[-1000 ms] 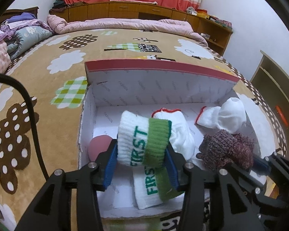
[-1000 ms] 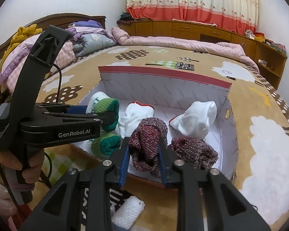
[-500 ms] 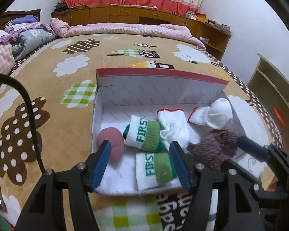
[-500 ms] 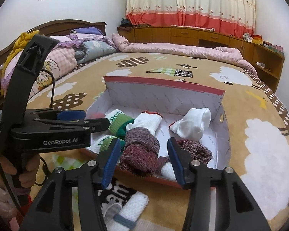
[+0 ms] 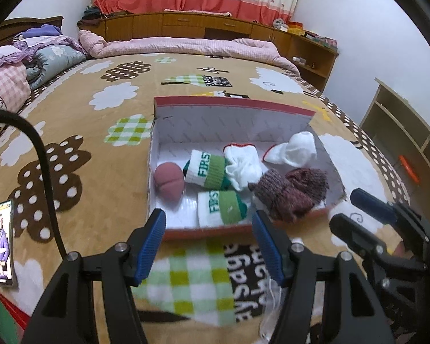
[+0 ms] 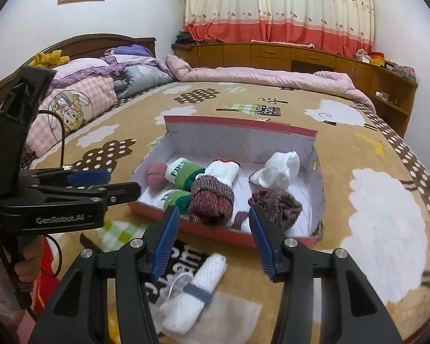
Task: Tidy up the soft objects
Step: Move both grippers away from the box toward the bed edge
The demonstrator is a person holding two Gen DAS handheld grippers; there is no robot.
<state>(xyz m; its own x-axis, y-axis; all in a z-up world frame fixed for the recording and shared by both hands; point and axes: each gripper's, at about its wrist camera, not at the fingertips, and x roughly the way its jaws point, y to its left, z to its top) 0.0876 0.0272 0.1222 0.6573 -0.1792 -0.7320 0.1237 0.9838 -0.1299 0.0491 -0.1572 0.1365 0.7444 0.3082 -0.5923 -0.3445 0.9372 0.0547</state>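
Note:
A white cardboard box with a red rim lies on the brown bedspread. Inside it are two rolled green-and-white socks, two maroon knit rolls, two white sock bundles and a pink ball-like roll. My left gripper hovers open just in front of the box's near wall, nothing between its pads. My right gripper is also open and empty, in front of the maroon roll. A white rolled cloth lies on the bed beneath it.
A phone lies on the bedspread at the left, with a black cable arching near it. Folded quilts pile up by the headboard. A pink blanket lines the far edge, and a wooden shelf stands at the right.
Both grippers have opened: the left let go of a green-and-white sock, the right of a maroon roll, and both now lie in the box. Both grippers drew back and up from it.

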